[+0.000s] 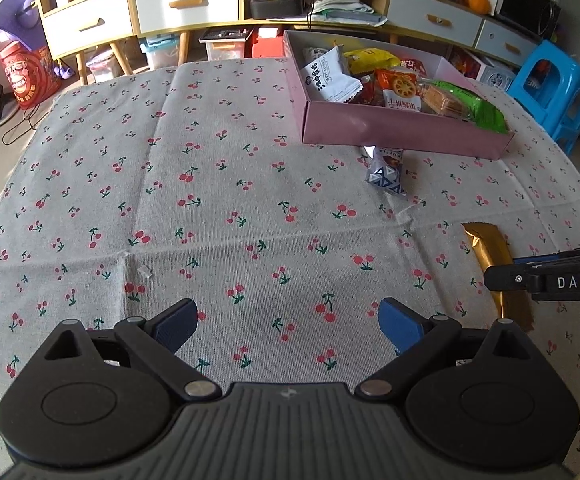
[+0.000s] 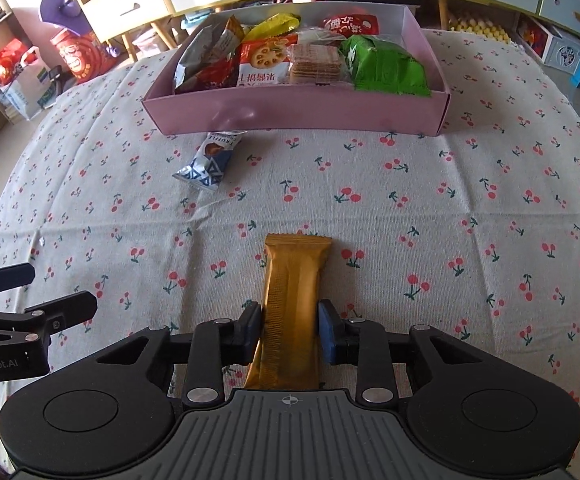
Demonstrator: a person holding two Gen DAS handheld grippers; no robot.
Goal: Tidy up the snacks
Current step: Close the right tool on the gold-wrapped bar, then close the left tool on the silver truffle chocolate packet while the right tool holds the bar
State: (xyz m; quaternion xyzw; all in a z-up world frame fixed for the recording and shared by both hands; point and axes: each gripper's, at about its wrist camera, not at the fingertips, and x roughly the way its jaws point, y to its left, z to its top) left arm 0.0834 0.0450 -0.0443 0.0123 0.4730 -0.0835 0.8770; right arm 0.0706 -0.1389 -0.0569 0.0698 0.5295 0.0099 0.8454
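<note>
My right gripper (image 2: 289, 330) has its jaws clamped on the gold snack bar (image 2: 292, 304), pads pressing both long edges of the wrapper near its lower half; the bar lies lengthwise on the cherry-print tablecloth (image 2: 430, 216), its crimped far end pointing to 12 o'clock. My left gripper (image 1: 288, 322) hangs over bare cloth with its jaws spread wide and nothing between them; in the right wrist view it shows at 9 o'clock.

At 12 o'clock from the bar sits the pink box (image 2: 290, 110), a shallow open tray. Inside I see a green packet (image 2: 386, 66) at the box's 3 o'clock end, a clear pack of square crackers (image 2: 316, 65) beside it, a red-and-white lotus-root biscuit packet (image 2: 262, 64), a yellow packet (image 2: 276, 24) and a red packet (image 2: 352, 24) along the far wall, and a silver-edged packet (image 2: 206, 52) at the 9 o'clock end.

Just outside the box's near wall, touching it or nearly so, lies a small blue-and-white triangle-print packet (image 2: 210, 160), at about 11 o'clock from the bar.
</note>
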